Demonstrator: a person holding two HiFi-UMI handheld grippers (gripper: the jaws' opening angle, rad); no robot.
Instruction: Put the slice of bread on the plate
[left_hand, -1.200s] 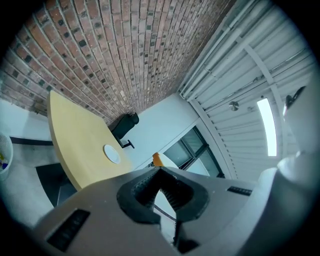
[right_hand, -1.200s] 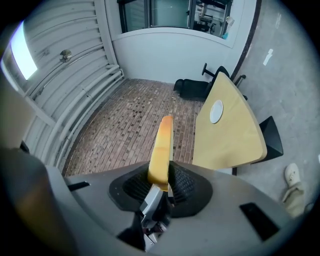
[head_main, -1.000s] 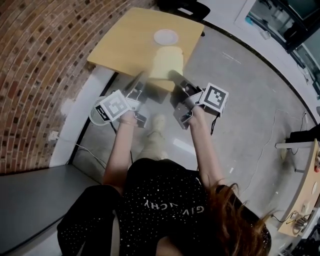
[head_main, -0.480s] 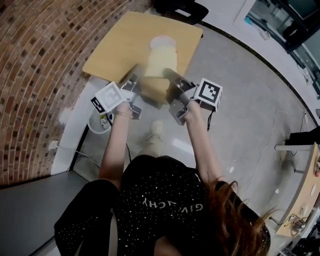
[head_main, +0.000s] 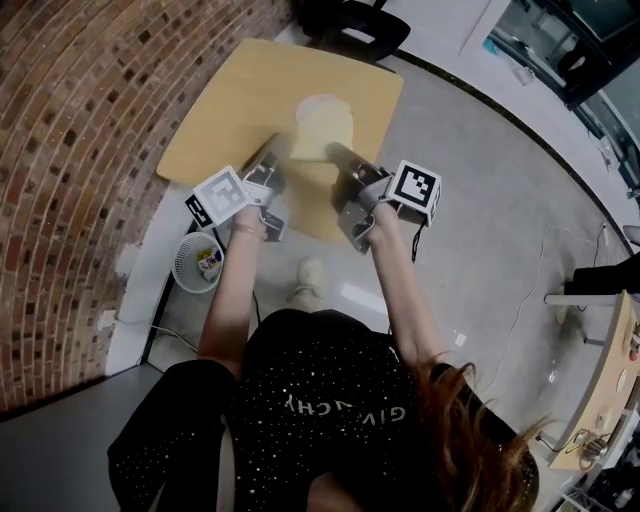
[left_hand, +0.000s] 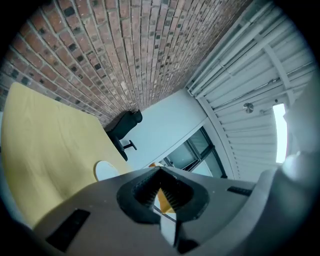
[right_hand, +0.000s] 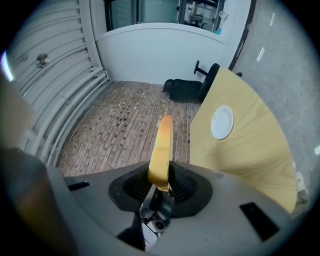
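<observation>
Right gripper (right_hand: 161, 181) has its jaws clamped narrowly on the lower end of the slice of bread (right_hand: 161, 145), which stands edge-on out of the pads, crust toward the camera. Left gripper (left_hand: 160, 175) has its jaws drawn together until the tips meet; a yellow sliver shows through the slit behind them, and I cannot tell what it is. From the head view the right gripper (head_main: 333, 150) holds the bread (head_main: 322, 130) up over the table (head_main: 230, 110), with the left gripper (head_main: 275, 150) just beside the slice's left edge; whether it touches is unclear. The plate (right_hand: 222, 121) lies flat on the table's far part, bare wood all round it; the bread hides most of it from above, and the left gripper's body cuts off its lower edge (left_hand: 106, 170). Beyond the far table edge stands a black chair (head_main: 355, 20), with a brick wall (head_main: 80, 150) along the left.
</observation>
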